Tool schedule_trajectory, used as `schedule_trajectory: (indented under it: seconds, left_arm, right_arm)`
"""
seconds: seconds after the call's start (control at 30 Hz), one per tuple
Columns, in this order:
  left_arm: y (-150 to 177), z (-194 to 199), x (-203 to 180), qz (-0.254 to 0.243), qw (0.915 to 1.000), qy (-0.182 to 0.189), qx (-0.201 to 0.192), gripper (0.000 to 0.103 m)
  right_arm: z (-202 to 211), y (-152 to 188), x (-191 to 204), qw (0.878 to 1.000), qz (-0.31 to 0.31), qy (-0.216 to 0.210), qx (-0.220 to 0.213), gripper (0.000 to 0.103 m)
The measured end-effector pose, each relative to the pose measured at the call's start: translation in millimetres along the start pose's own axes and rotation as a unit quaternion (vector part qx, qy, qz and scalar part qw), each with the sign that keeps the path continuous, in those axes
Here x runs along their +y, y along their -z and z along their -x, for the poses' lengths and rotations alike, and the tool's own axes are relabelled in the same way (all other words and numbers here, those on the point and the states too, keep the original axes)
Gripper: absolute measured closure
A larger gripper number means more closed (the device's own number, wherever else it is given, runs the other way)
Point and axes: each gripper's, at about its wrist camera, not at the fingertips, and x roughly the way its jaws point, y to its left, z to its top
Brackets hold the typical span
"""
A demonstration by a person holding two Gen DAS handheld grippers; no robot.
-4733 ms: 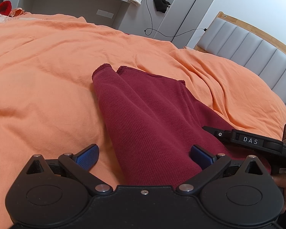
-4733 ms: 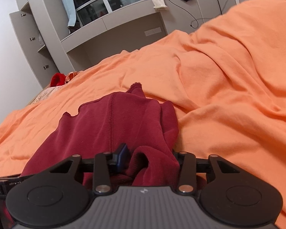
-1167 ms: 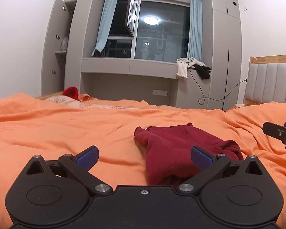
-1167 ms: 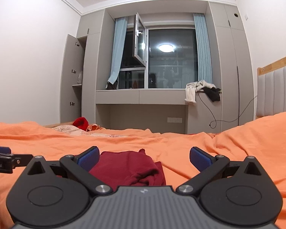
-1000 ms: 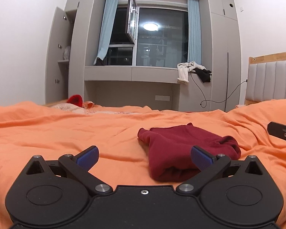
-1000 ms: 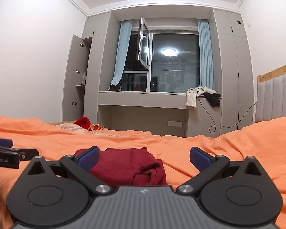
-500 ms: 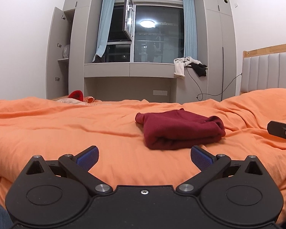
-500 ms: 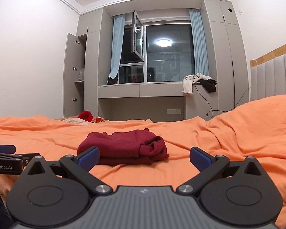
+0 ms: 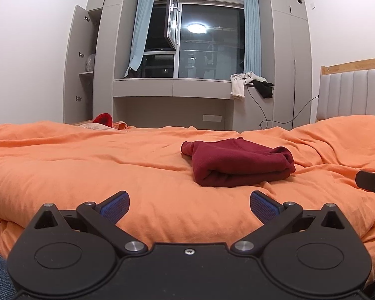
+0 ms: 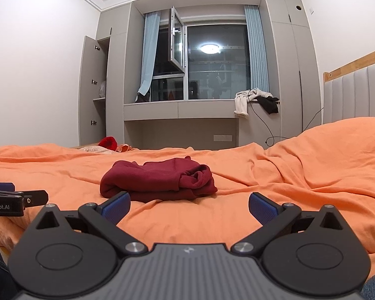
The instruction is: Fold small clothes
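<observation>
The orange duvet (image 9: 92, 165) fills the whole middle band of both my views, rumpled toward the right edge, and on it, just right of centre in the left wrist view and just left of centre in the right wrist view, lies the dark red garment (image 9: 240, 165), folded into a thick flat bundle with its loose rolled end showing on the right side. I hold nothing: my left gripper (image 9: 189, 205) has its jaws spread wide with only bare duvet between the blue pads (image 9: 115, 204), and my right gripper (image 10: 189, 205) is spread just as wide and just as empty, both low in the frame and well apart from the bundle. I judge the fold as done, so the step in hand is a clean retreat. To do it well I keep both jaws wide, stay clear of the fabric so no pad snags that loose end, and avoid dragging the duvet, since any tug could tip the bundle open.
</observation>
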Motion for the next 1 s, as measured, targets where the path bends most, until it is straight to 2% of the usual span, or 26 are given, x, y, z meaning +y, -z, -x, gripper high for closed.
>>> schedule_trajectory:
  seconds: [1.0]
  left_arm:
    - [-0.5, -0.5, -0.8, -0.003, 1.0, 0.001, 0.002, 0.001]
  right_arm:
    - [1.2, -0.6, 1.1, 1.0, 0.005, 0.001, 0.003, 0.0]
